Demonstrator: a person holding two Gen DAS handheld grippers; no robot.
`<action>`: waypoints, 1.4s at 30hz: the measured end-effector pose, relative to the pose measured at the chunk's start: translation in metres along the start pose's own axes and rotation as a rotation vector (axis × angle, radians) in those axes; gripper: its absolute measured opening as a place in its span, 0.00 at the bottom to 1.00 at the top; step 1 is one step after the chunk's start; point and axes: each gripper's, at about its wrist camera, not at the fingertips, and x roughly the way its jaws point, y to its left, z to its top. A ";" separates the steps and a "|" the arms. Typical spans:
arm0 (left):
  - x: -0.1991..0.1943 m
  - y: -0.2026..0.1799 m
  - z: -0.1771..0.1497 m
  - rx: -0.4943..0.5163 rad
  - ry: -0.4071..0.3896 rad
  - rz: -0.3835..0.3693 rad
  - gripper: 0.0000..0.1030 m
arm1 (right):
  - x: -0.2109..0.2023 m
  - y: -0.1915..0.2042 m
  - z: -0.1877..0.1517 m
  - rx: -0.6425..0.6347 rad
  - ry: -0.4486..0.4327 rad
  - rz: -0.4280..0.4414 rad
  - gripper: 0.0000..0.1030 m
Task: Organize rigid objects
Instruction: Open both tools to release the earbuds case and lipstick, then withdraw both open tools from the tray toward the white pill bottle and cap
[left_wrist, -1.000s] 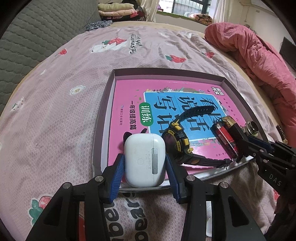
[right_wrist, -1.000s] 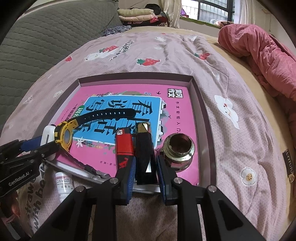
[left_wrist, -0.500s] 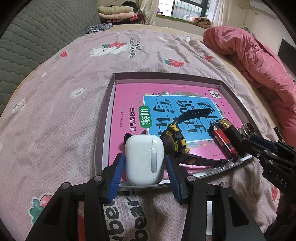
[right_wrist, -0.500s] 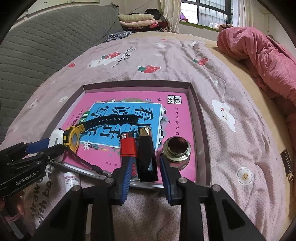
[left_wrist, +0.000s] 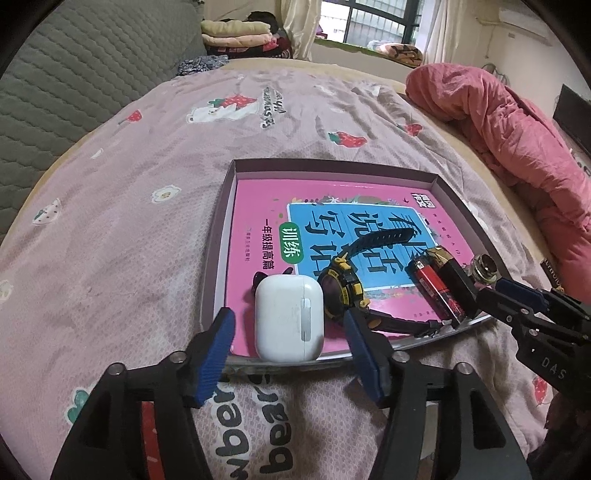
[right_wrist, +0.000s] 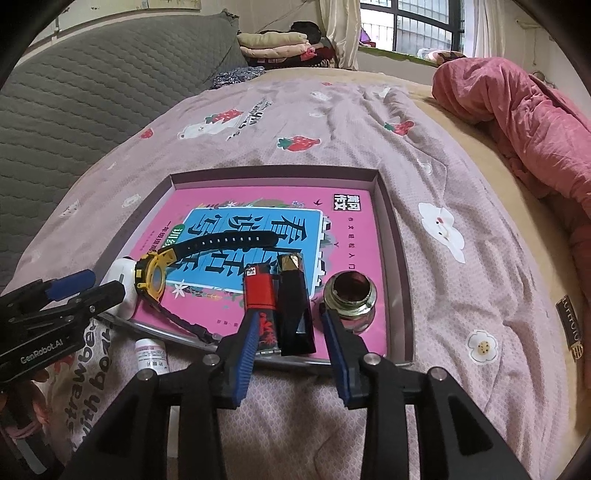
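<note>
Earbud case (left_wrist: 290, 317), white: near edge of tray (left_wrist: 221, 236), watch (left_wrist: 341, 291) at its 3 o'clock. Left gripper (left_wrist: 290, 347) jaws opening, clear of it. Black lighter (right_wrist: 295, 310): between opening right gripper (right_wrist: 291, 341) jaws. Advice: withdraw both straight back, avoiding nudges.

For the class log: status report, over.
Left gripper, right gripper: jaws opening. Earbud case, black lighter released in tray. Nothing obstructing.

In the tray (left_wrist: 218, 236), left to right: earbud case (left_wrist: 290, 323), watch (left_wrist: 341, 291), lighters (left_wrist: 441, 291).
</note>
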 end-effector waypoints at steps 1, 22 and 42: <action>-0.001 0.000 0.000 0.001 -0.002 0.001 0.63 | -0.001 0.000 0.000 -0.001 -0.003 -0.001 0.36; -0.031 0.003 -0.008 -0.011 -0.009 -0.012 0.71 | -0.035 0.003 -0.008 -0.021 -0.053 -0.008 0.53; -0.050 -0.001 -0.016 0.007 -0.003 -0.021 0.71 | -0.052 0.022 -0.038 -0.080 -0.044 0.019 0.56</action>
